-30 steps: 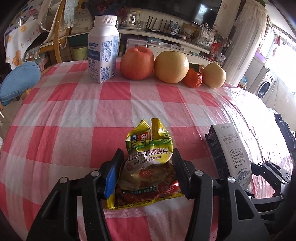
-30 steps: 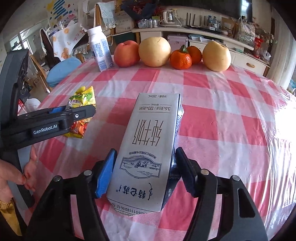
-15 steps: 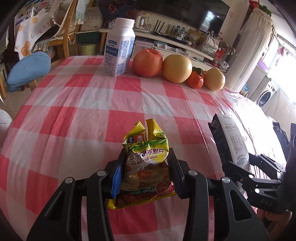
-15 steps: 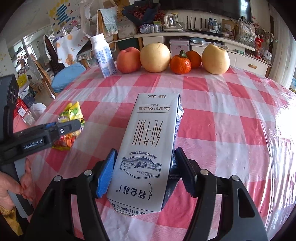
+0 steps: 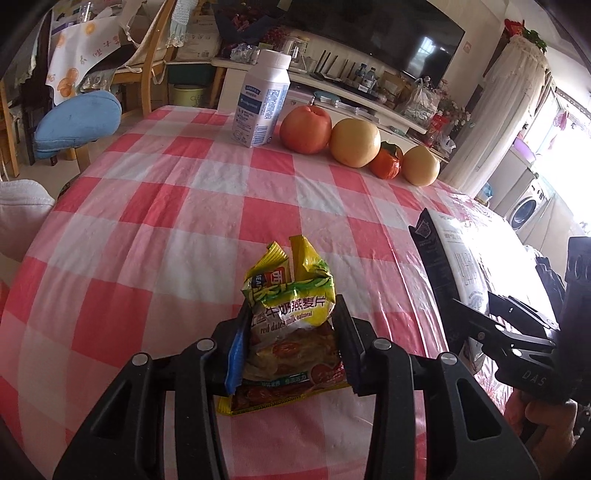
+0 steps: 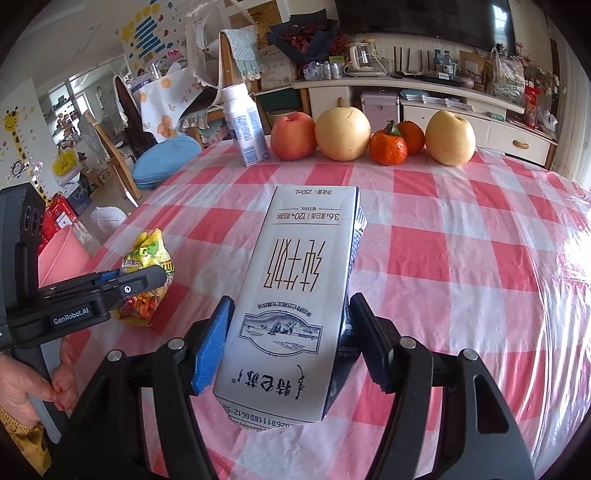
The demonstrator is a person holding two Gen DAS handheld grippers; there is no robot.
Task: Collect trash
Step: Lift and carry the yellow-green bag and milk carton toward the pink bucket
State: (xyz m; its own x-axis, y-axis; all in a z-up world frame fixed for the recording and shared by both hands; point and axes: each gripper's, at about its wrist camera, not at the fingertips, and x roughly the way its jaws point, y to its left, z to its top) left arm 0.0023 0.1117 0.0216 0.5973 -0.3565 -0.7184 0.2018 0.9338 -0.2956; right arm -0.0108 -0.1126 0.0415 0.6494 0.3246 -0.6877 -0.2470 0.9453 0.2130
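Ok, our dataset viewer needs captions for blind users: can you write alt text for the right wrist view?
A hand-held gripper clamps a grey milk carton above a red-and-white checked tablecloth. At left, the other hand-held gripper holds a yellow snack wrapper; a white bottle and fruit line the far edge.

A lived-in family home, living and dining room in one. A red-and-white checked plastic cloth (image 5: 177, 206) is covering the tabletop, with an apple (image 6: 293, 136), pears (image 6: 343, 134) and oranges (image 6: 388, 148) sitting in a row beside a white bottle (image 6: 245, 123). A big television (image 5: 376, 33) is hanging over a long white cabinet (image 6: 461, 122) that is carrying a kettle (image 6: 360, 59), bottles and bags. Wooden chairs (image 6: 110, 155) with a blue cushion (image 6: 166, 160) are standing nearby, children's stickers (image 6: 16, 136) are decorating the wall, and a washing machine (image 5: 526, 210) is showing by the bright window
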